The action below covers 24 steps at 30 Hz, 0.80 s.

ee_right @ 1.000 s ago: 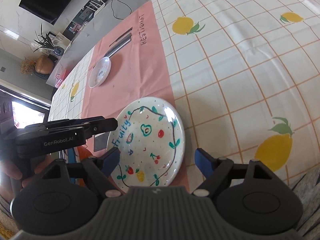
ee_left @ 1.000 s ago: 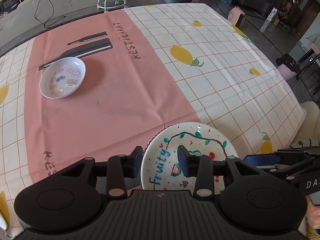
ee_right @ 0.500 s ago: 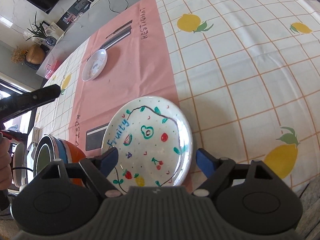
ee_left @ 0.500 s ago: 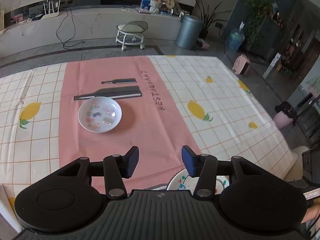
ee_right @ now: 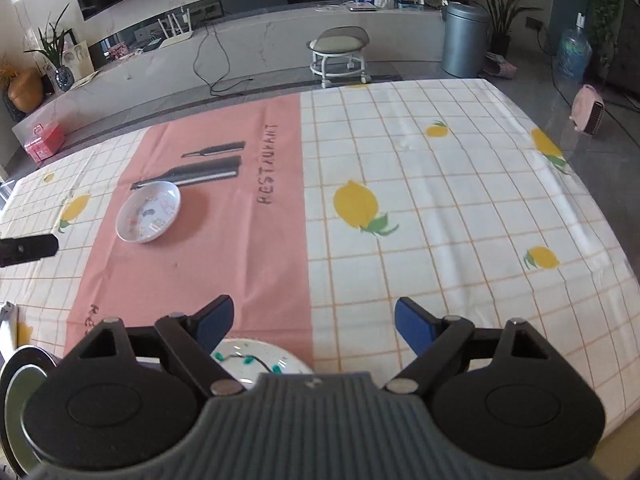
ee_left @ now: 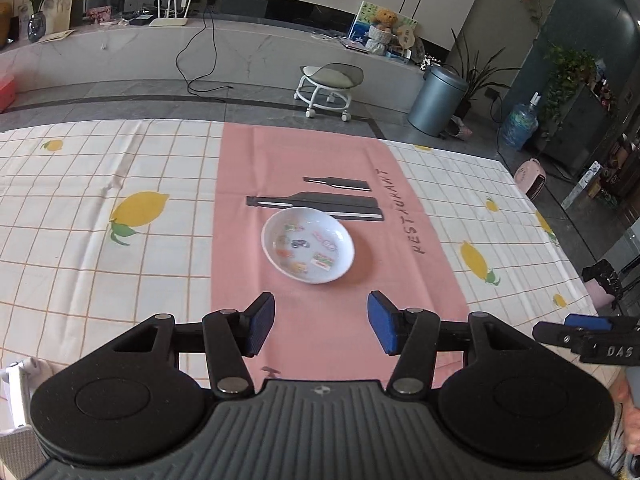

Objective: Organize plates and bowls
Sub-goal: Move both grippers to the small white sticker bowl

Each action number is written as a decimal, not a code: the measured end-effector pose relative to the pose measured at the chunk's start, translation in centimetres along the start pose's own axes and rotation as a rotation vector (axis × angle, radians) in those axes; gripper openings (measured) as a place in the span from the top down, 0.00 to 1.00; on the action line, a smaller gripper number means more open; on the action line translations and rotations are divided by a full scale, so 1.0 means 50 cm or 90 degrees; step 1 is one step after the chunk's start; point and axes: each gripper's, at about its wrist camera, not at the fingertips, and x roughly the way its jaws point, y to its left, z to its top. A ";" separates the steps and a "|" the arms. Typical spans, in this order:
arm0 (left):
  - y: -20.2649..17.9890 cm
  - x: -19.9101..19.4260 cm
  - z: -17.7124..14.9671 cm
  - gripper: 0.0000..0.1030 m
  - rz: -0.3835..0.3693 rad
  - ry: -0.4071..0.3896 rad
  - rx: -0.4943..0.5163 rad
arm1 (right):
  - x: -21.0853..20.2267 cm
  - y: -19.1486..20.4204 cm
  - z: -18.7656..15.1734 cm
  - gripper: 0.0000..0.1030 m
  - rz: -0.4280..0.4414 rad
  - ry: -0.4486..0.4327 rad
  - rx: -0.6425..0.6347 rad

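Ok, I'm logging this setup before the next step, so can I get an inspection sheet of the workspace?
Surface: checked tablecloth with lemons, pink runner down the middle.
Job's things: small white bowl on the runner; painted plate at the near edge, partly hidden.
Clutter: round dark dishes at the left edge, unclear what.
Grippers: left gripper jaws opening, nothing between; right gripper open, empty.
Cables: black cord hanging from the counter.
Surroundings: stool, bin, water bottle.
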 end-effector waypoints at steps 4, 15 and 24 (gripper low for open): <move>0.069 0.011 0.001 0.40 0.021 -0.012 -0.069 | 0.032 0.048 0.043 0.17 0.048 0.008 0.004; 0.128 0.117 0.032 0.47 0.007 -0.007 -0.145 | 0.192 0.187 0.131 0.41 0.123 0.061 0.049; 0.094 0.182 0.040 0.49 -0.002 0.036 -0.097 | 0.269 0.232 0.149 0.59 0.115 0.064 0.049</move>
